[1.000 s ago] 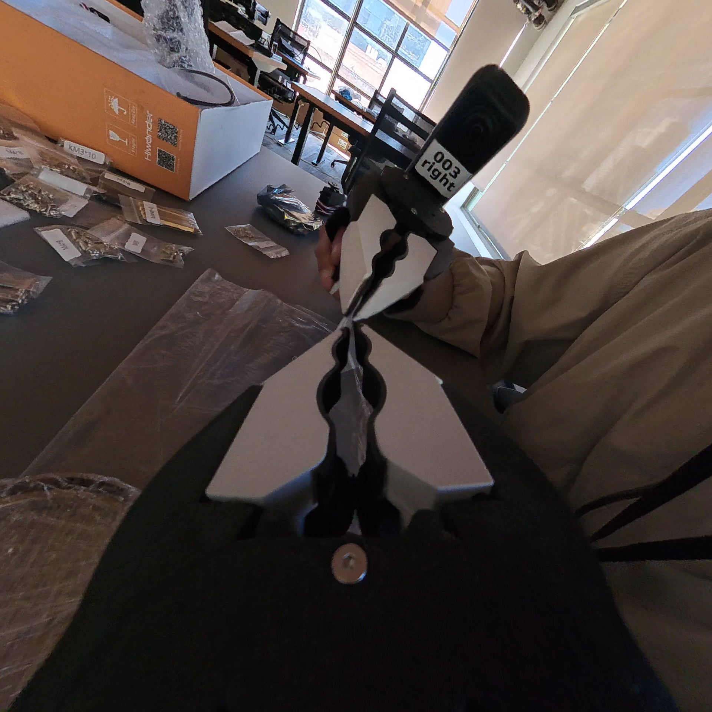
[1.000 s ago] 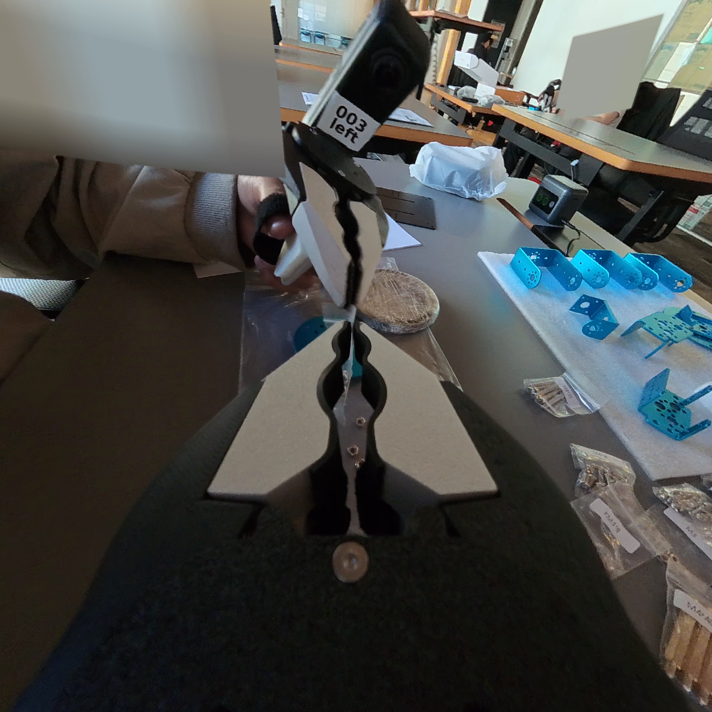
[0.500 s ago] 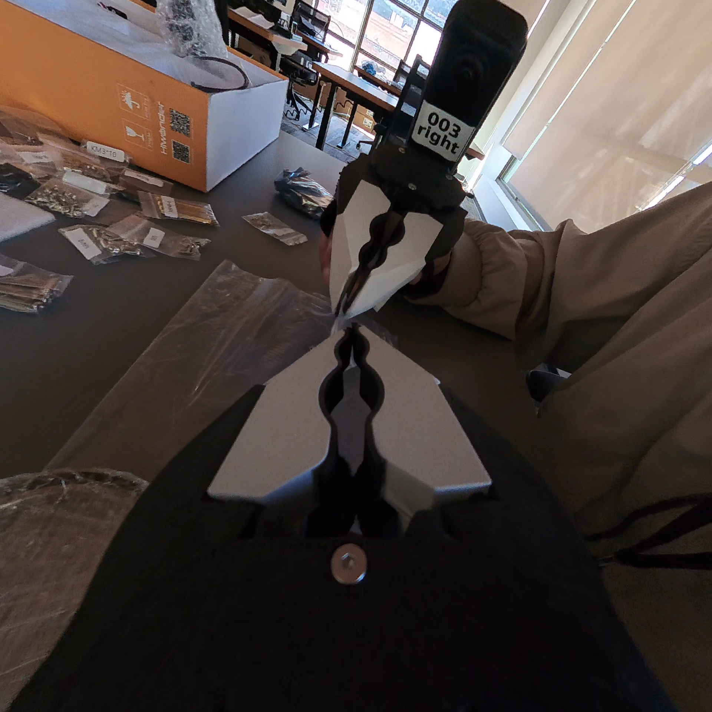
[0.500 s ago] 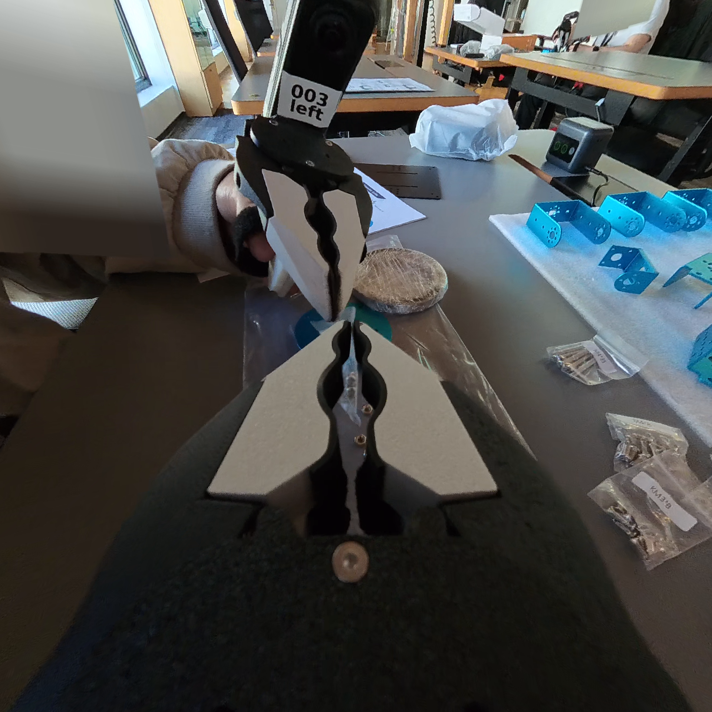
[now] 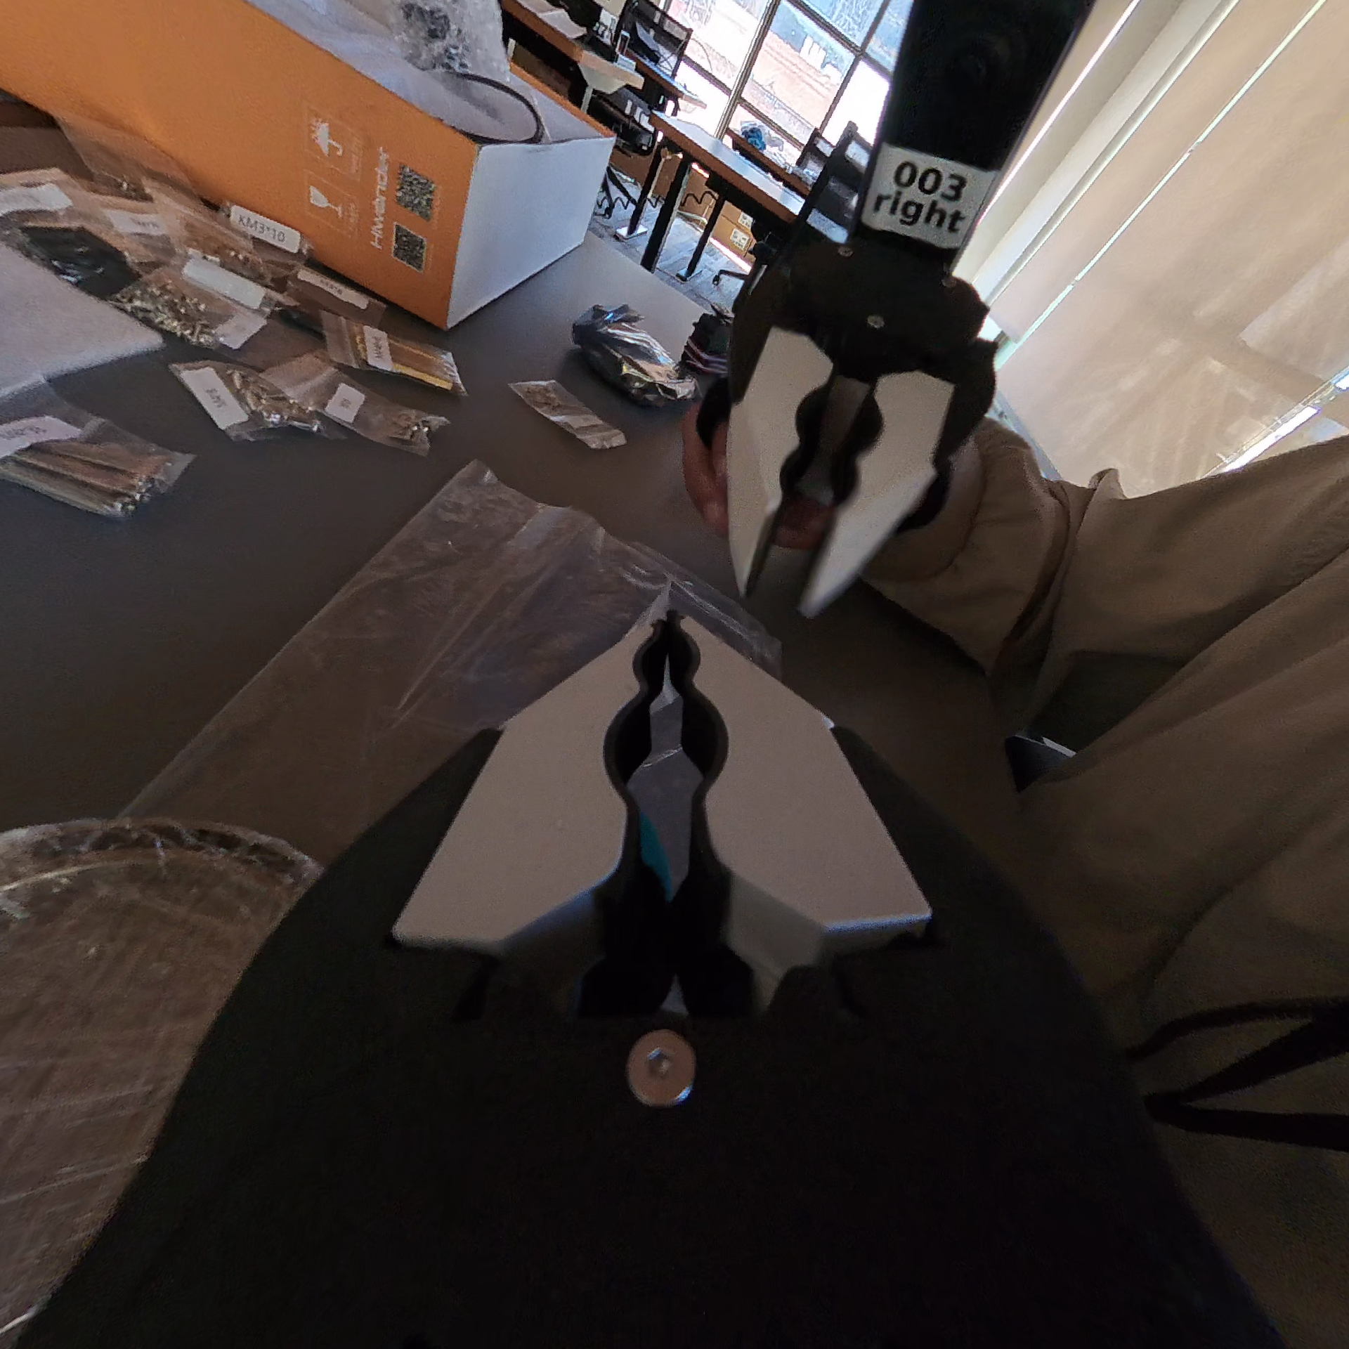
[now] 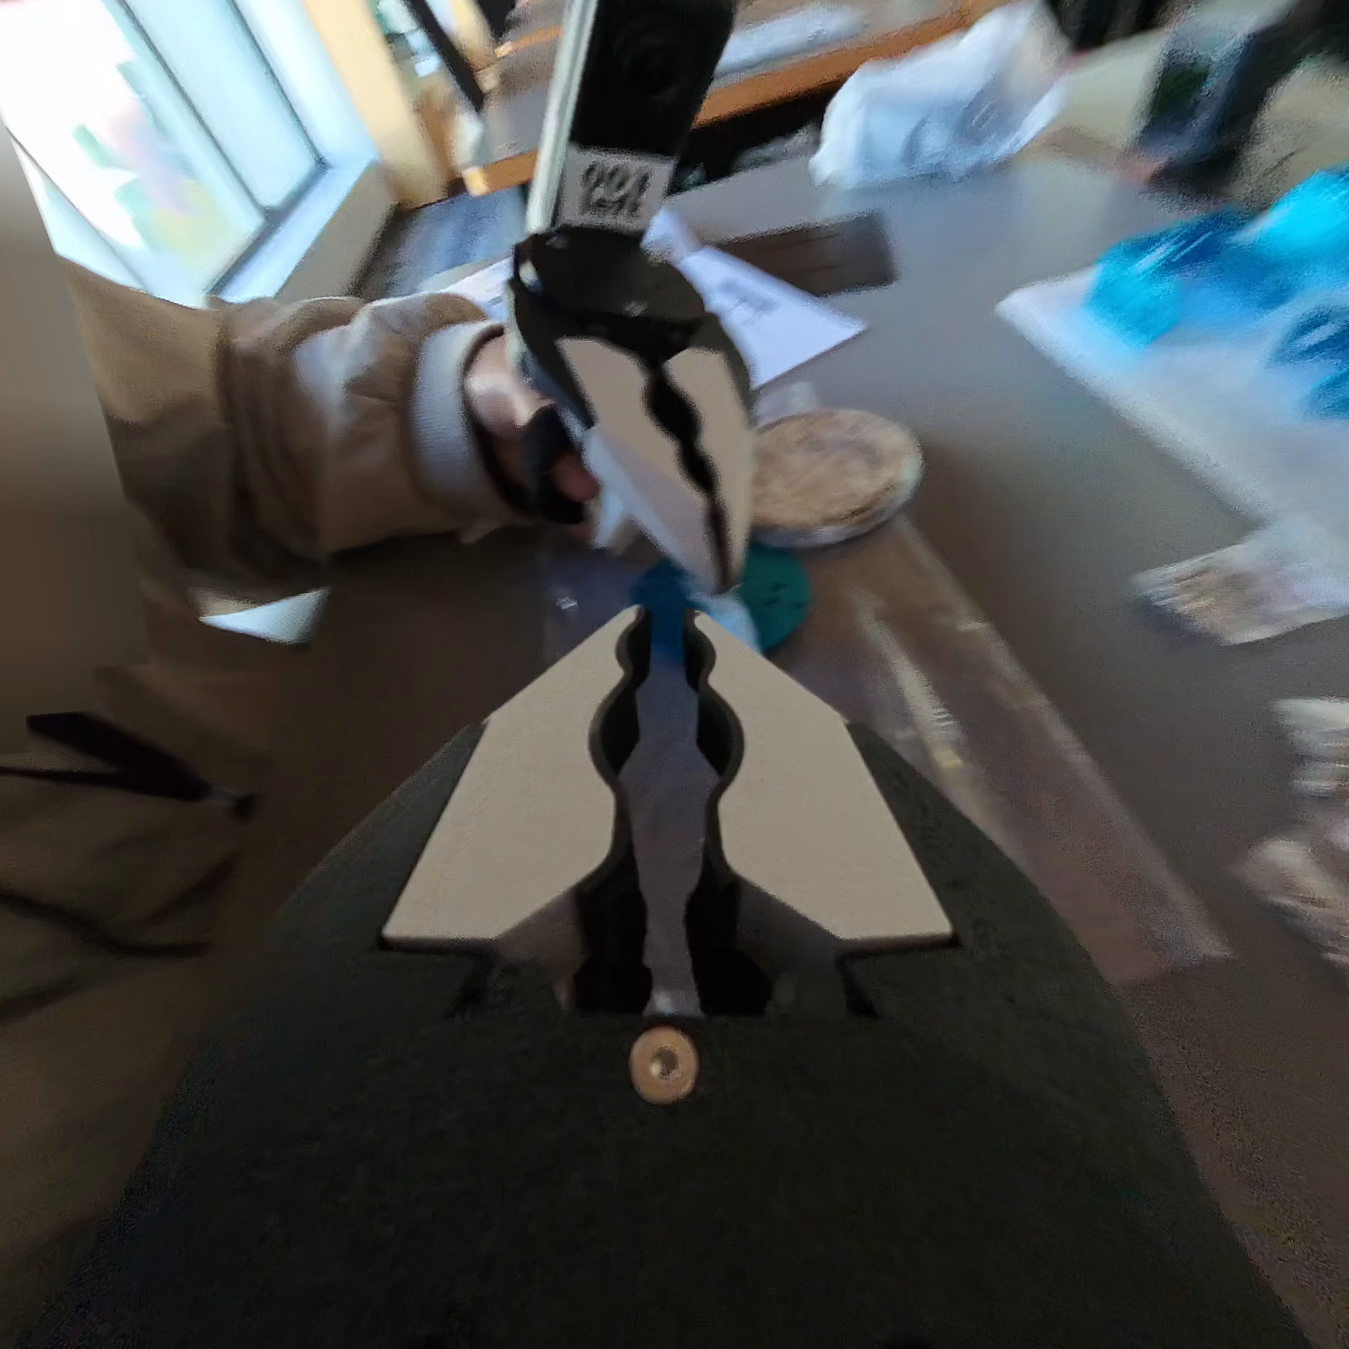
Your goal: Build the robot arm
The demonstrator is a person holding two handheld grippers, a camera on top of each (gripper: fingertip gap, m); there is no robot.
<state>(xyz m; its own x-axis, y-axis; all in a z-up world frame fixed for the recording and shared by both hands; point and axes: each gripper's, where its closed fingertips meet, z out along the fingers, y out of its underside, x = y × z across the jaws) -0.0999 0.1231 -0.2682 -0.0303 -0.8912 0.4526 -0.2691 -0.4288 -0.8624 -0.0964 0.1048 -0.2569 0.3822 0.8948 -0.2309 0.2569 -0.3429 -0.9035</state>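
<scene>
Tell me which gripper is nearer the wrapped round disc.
Left. The left gripper hangs close beside the wrapped round disc; the right gripper faces it from farther off, beyond the left one.

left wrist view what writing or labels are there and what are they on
I won't quote writing; these things bear it.
White label on the right hand-held gripper: clear.
Orange box: symbols, a word, two square codes.
Stickers on the screw bags: mostly too small.
Right wrist view, label on the left hand-held gripper, shut on a clear bag: blurred.
</scene>
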